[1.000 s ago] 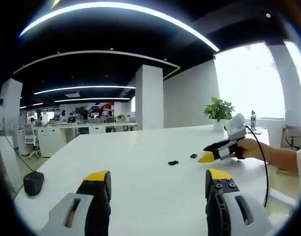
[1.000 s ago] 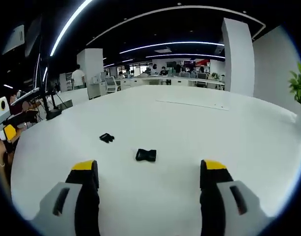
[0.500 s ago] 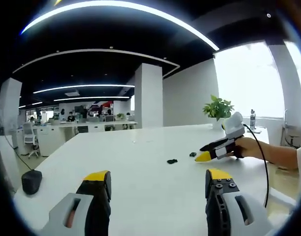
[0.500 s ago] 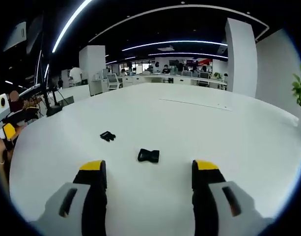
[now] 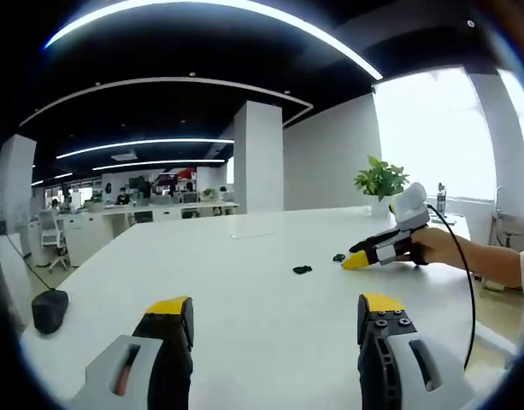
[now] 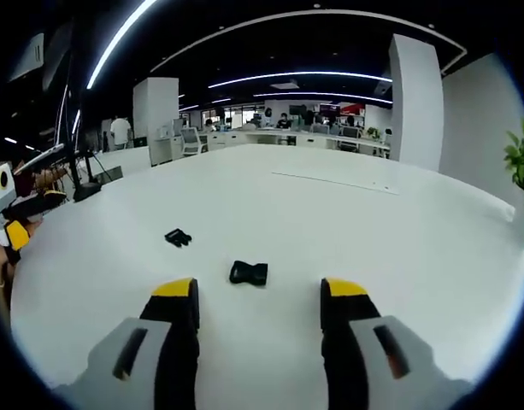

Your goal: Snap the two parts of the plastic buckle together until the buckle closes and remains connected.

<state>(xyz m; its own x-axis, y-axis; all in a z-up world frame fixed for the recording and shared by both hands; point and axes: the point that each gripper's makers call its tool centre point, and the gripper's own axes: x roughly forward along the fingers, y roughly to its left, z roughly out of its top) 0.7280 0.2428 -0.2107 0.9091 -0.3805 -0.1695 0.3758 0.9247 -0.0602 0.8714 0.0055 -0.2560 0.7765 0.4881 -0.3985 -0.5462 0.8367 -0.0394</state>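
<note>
Two black buckle parts lie apart on the white table [image 6: 381, 213]. The larger part [image 6: 249, 272] sits just beyond my right gripper [image 6: 260, 290], centred ahead of its yellow-tipped jaws, which stand open with nothing between them. The smaller part [image 6: 177, 237] lies farther off to the left. In the left gripper view the smaller part [image 5: 302, 270] is mid-table, and the larger part [image 5: 338, 257] lies right at the tip of the right gripper [image 5: 357, 260], held by a hand. My left gripper [image 5: 274, 307] hangs open over bare table, well short of both parts.
A black mouse-like object [image 5: 48, 309] rests near the table's left edge. A potted plant [image 5: 381, 181] stands at the far right by a bright window. A cable [image 5: 468, 299] trails from the right gripper. The left gripper [image 6: 11, 224] shows at the left edge. Office desks with people stand behind.
My right gripper's jaws have narrowed somewhat and it has come closer to the larger buckle part. The left gripper has stayed about where it was, open.
</note>
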